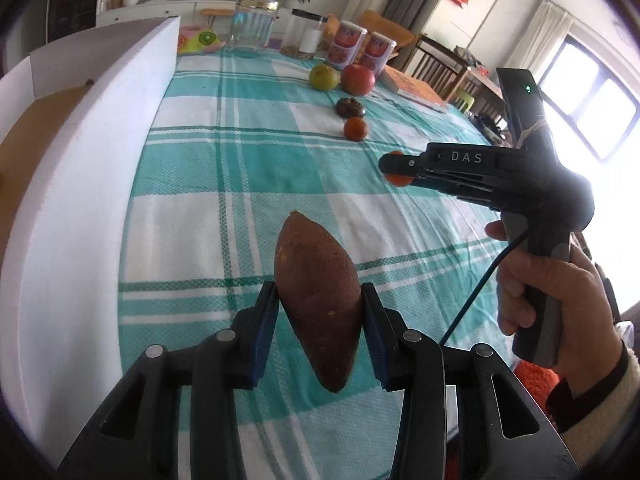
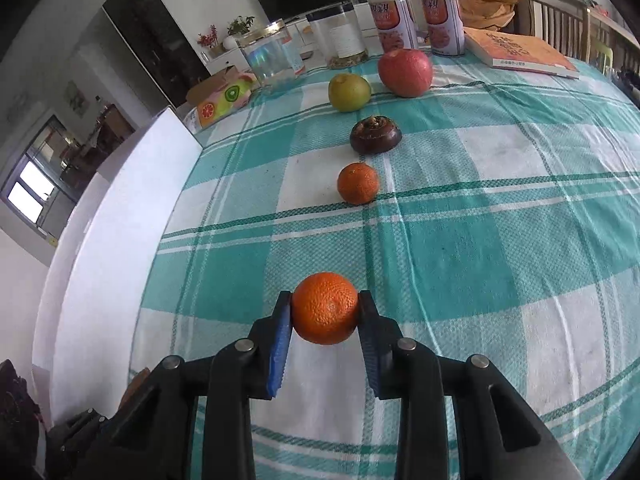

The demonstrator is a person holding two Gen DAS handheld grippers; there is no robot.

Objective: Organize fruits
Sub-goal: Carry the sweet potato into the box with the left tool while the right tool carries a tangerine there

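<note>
My left gripper [image 1: 320, 312] is shut on a brown sweet potato [image 1: 320, 300], held lengthwise above the teal checked tablecloth [image 1: 224, 184]. In the right wrist view my right gripper [image 2: 325, 312] is shut on an orange mandarin [image 2: 325, 308], lifted just off the cloth. The left wrist view shows that same right gripper [image 1: 394, 168] from the side, a hand [image 1: 560, 292] around its handle and the mandarin [image 1: 396, 178] peeking out between the jaws. Farther back on the cloth lie a second mandarin [image 2: 358, 183], a dark water chestnut [image 2: 376, 136], a green fruit [image 2: 349, 92] and a red apple [image 2: 406, 72].
A white foam board [image 1: 92, 184] stands along the left edge of the table. At the back are a glass jar [image 2: 272, 56], a plastic jar [image 2: 344, 34], two printed cans [image 2: 416, 20], a book [image 2: 520, 52] and a fruit-print tissue box [image 2: 224, 96]. Chairs stand beyond the table's right side.
</note>
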